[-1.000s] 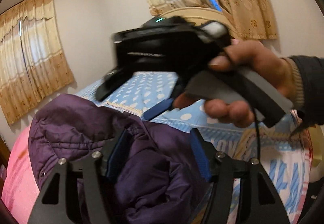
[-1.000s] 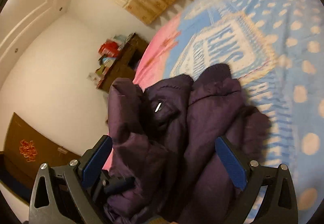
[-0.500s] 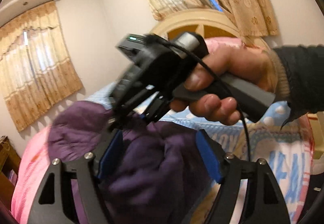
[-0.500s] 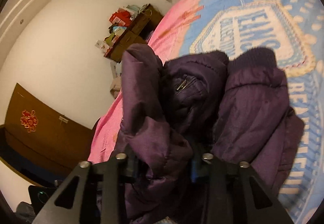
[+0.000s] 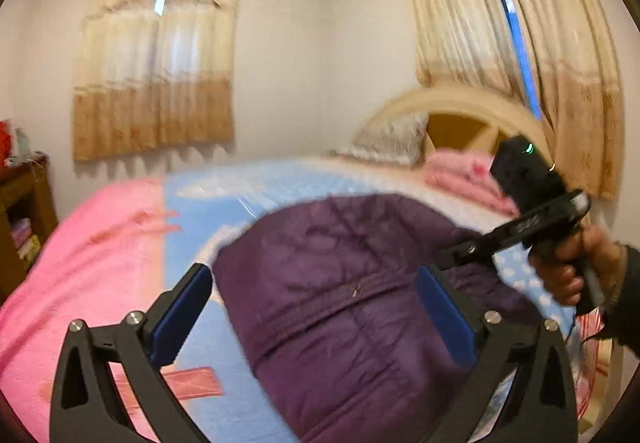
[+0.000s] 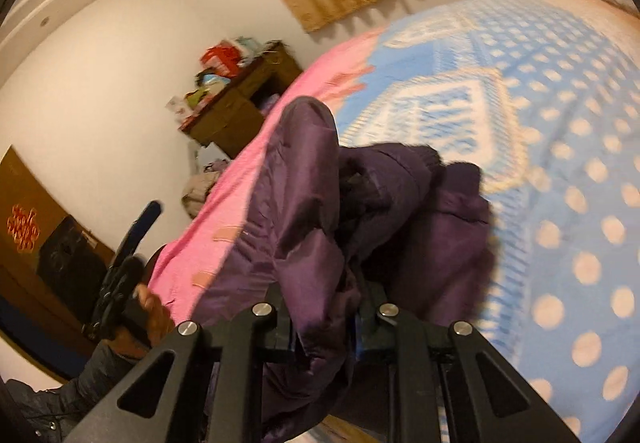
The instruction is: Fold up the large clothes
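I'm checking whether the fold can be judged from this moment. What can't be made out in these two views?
- Right gripper pads: right wrist view, buried in the purple jacket they pinch.
- Jacket's lower part: left wrist view, cut off by the bottom edge and the open left gripper.
- Sleeves and collar: both views, bunched folds and motion blur.
- Items on the wooden shelf: too small and blurred.

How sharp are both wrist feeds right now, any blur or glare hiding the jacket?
Left wrist view: the bed and curtains are smeared by motion, the purple jacket only slightly soft. Right wrist view: the dotted blanket blurs, the jacket between the jaws reads clearly. No glare, but strong fisheye bending in both.
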`<action>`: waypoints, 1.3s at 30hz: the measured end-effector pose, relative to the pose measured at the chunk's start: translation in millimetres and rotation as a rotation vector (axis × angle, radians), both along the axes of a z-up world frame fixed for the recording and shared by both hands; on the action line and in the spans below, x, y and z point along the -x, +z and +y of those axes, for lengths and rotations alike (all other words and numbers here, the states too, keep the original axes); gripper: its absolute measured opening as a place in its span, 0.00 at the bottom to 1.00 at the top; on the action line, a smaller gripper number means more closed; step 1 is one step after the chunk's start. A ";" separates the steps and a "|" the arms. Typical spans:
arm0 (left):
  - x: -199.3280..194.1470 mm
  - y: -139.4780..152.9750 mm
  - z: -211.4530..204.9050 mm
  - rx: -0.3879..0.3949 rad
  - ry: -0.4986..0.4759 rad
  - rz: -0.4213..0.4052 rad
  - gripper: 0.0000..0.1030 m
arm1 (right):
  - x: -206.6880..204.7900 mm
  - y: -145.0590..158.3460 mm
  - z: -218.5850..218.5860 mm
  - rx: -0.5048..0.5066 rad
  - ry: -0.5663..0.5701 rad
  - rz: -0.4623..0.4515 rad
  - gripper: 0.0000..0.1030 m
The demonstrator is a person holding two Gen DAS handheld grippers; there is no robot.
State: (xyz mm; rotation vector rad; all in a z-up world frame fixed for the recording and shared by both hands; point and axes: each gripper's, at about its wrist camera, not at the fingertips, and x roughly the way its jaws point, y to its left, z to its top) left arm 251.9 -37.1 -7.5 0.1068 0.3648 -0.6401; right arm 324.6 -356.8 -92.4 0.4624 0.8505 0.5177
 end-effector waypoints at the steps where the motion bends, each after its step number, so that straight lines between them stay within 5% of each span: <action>1: -7.5 -9.9 -14.3 -0.041 -0.012 0.018 1.00 | 2.4 -6.7 -7.0 -0.007 -0.013 0.008 0.18; 3: -16.8 -34.1 -48.7 -0.145 -0.063 0.056 1.00 | 4.0 -25.2 -21.7 -0.023 -0.049 0.041 0.18; 6: -21.0 -48.6 -69.9 -0.170 -0.080 0.113 1.00 | 7.5 -60.3 -36.7 -0.081 -0.076 0.081 0.18; 10: -14.5 -54.9 -82.2 -0.239 -0.052 0.096 1.00 | 15.2 -68.9 -42.7 -0.087 -0.136 0.084 0.23; 13: -14.6 -58.7 -68.7 -0.213 -0.030 0.110 1.00 | 31.4 -40.2 -37.8 0.028 -0.269 0.057 0.41; 17: -13.5 -62.0 -60.1 -0.183 -0.001 0.126 1.00 | 65.5 36.9 -22.0 0.088 -0.515 -0.143 0.45; 19: -11.5 -62.2 -64.7 -0.190 0.007 0.126 1.00 | 69.3 57.2 -4.8 0.023 -0.517 -0.204 0.69; 22: -11.2 -62.3 -66.0 -0.196 0.009 0.130 1.00 | 56.8 69.1 29.0 -0.043 -0.447 -0.264 0.74; 31: -12.0 -62.7 -61.9 -0.171 0.015 0.144 1.00 | 10.9 -10.7 29.9 -0.098 -0.537 -0.118 0.74; 35: -2.0 -51.5 -57.0 -0.165 0.040 0.094 1.00 | 6.2 -22.4 20.8 -0.063 -0.532 -0.118 0.74; 39: -1.7 -26.2 -41.5 -0.056 0.103 0.072 1.00 | 3.1 -34.7 12.2 0.002 -0.557 -0.100 0.74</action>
